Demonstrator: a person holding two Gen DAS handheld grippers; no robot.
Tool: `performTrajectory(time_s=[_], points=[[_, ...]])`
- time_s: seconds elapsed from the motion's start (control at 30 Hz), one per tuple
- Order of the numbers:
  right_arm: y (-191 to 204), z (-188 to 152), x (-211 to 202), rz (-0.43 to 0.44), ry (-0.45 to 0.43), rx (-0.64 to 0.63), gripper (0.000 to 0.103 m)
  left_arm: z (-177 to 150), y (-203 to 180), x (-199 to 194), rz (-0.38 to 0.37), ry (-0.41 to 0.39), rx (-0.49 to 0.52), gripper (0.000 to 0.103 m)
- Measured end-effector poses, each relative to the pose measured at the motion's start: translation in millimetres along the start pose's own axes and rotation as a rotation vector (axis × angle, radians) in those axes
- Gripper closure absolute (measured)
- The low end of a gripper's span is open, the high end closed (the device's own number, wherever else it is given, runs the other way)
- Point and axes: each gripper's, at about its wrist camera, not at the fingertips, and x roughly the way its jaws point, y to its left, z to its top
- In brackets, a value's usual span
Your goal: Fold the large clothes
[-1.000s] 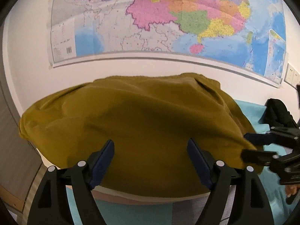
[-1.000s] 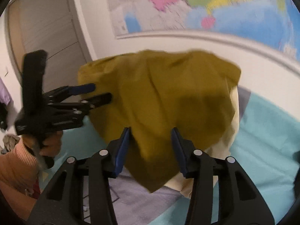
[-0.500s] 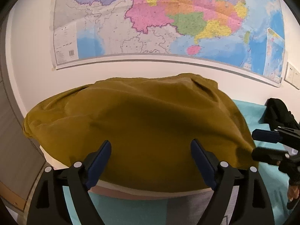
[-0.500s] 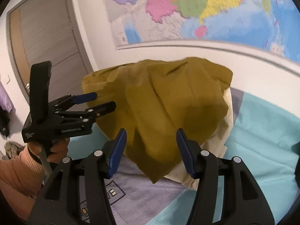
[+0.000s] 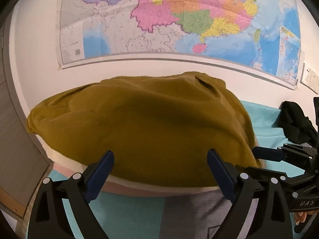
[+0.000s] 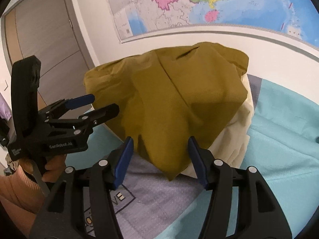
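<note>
Now, garment: mustard garment (image 6: 179, 103) looks soft, floppy; I'd pinch its near hanging corner.
Left gripper (image 5: 160, 171): just widened, empty.
Right gripper (image 6: 158, 159): half open, empty.

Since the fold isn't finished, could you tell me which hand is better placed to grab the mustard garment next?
Probably right: the right tongs sit open around the mustard garment's hanging corner; the left tongs face only its broad side.

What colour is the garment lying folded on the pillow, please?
Mustard-olive garment, plain; left wrist view.
</note>
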Motion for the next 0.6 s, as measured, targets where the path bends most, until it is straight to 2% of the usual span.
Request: performTrajectory(time_s=[0.27,0.33,0.4,0.6], points=[[12,-7,-21,-0.012,-0.04,-0.023,0.038,-5,-6,-22,-0.018,-0.014,-0.045,0.007],[15,-9,-26,-0.012,-0.052,-0.027,0.031,-10,-8,-26,-0.011,-0.011,-0.054,0.007],[17,-13,-31,-0.034,-0.069,-0.028,0.014,-14,-8,-30,-0.002,-0.01,-0.069,0.007],[27,-20,-42,-0.053,-0.099,-0.05,0.008,-23,-10,-45,0.048,-0.019,-0.109,0.007]])
